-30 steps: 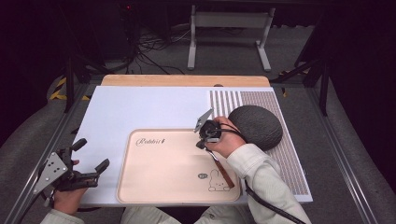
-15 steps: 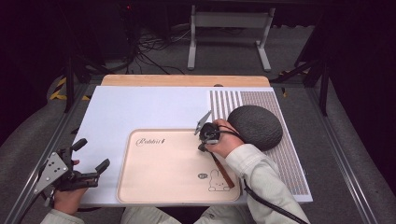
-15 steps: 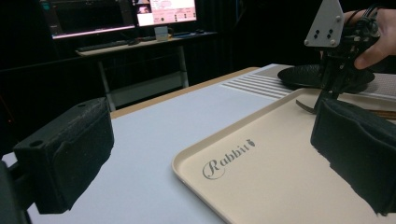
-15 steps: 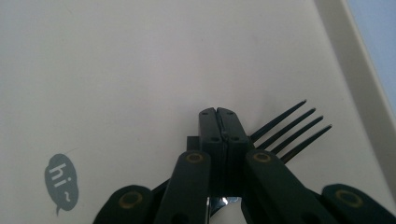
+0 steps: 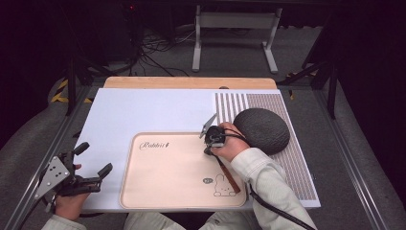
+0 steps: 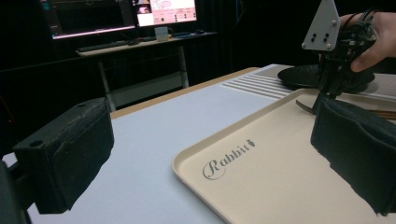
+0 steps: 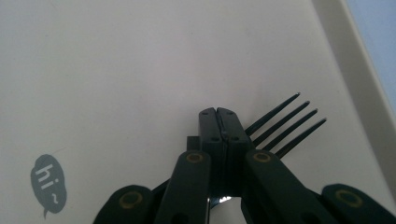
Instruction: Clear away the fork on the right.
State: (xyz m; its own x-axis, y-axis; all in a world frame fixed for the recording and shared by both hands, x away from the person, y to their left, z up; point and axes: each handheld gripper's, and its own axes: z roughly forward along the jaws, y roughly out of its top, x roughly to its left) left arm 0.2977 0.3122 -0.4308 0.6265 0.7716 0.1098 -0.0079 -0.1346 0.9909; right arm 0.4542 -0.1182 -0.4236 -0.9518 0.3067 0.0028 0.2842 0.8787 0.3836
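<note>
A beige tray printed "Rabbit" lies on the white board, near the front edge. On its right part lies a fork with a brown handle, its dark tines pointing away from the handle. My right gripper points down over the fork's head with its jaws pressed together. In the right gripper view the gripper hides the root of the tines, and the fork is not between the pads. My left gripper is held at the table's front left corner, open and empty, looking across the tray.
A dark grey round mat sits just right of my right hand on a striped placemat. The white board stretches behind and left of the tray. A metal stand and cables are on the floor beyond the table.
My right hand has shifted slightly toward the near side over the tray's right part. The fork and the left gripper have stayed where they were.
</note>
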